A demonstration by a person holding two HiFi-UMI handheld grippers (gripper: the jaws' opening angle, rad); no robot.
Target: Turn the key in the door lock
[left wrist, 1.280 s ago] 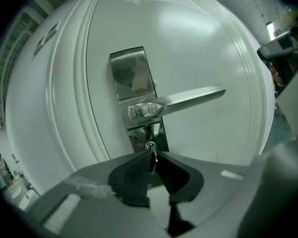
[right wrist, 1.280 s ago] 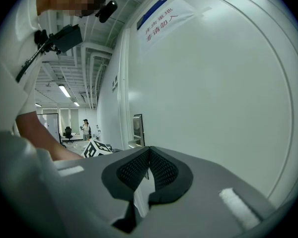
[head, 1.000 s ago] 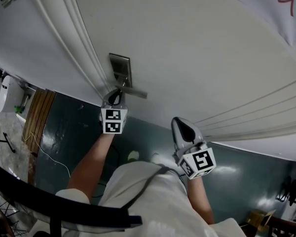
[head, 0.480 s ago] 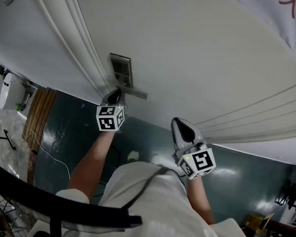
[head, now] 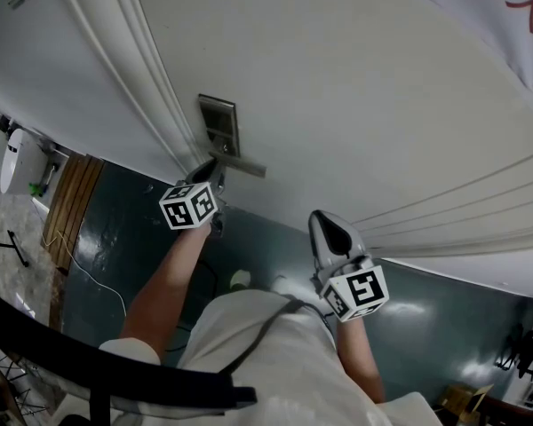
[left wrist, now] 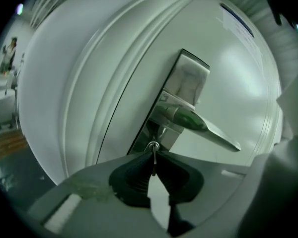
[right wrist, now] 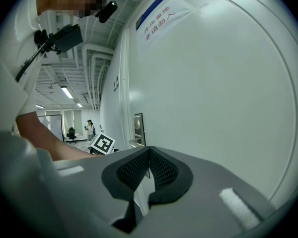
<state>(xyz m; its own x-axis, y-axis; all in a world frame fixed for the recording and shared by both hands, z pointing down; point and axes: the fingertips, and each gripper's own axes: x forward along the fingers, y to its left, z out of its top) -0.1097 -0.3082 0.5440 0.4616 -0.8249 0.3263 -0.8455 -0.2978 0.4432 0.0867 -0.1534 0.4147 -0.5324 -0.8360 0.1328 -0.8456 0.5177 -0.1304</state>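
A steel lock plate [head: 218, 124] with a lever handle [head: 242, 165] sits on the white door [head: 355, 87]. My left gripper [head: 209, 180] points at the plate just under the lever. In the left gripper view the thin metal key [left wrist: 153, 148] stands edge-on below the lever handle [left wrist: 203, 125], its far end at the plate [left wrist: 188, 81]. The left gripper [left wrist: 153, 157] is shut on the key, and its jaws have just been closing on it. My right gripper [head: 329, 229] hangs apart from the door, lower right; its pads [right wrist: 161, 168] meet with nothing between them.
Raised mouldings [head: 142, 78] of the door frame run along the left of the lock. A paper notice [head: 506, 7] hangs on the door at the upper right. Below lies dark floor [head: 115, 229] with a thin cable [head: 80, 273] and a wooden panel [head: 67, 202].
The left gripper has rolled about its own axis at the lock, and its marker cube has swung up and to the left. The right gripper has not moved.
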